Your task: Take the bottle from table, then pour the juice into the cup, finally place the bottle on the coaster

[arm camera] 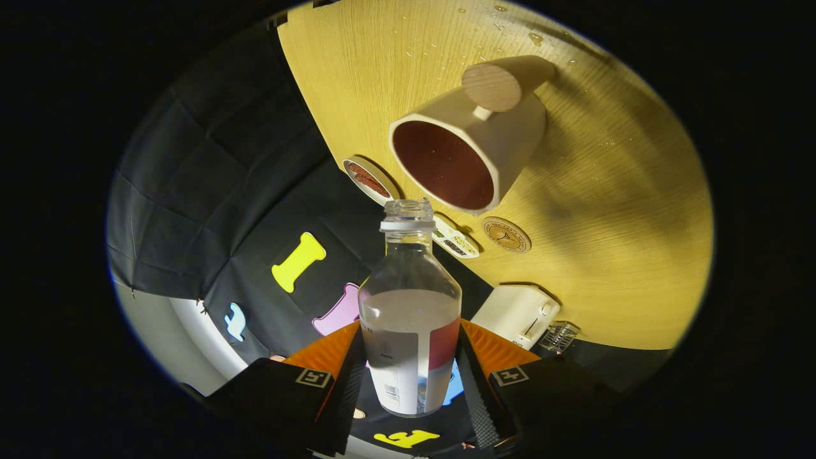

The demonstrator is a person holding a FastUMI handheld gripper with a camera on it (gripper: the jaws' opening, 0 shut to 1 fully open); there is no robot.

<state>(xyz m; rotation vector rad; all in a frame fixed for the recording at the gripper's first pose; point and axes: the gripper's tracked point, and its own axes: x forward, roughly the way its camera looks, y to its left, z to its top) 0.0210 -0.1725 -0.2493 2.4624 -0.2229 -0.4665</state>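
Your tongs [411, 366] are clamped on the bottle [410, 306], neck pointing straight ahead. The cup [468, 150] sits just beyond its open mouth, slightly right, the coaster [506, 234] beside the cup on the desk [605, 255].

bottle [410, 319] label print too blurred, coaster [506, 234] emblem unreadable

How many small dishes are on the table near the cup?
2. One round dish lies beside the cup; one rectangular dish lies just beyond the bottle mouth, next to the coaster. The bottle may hide others.
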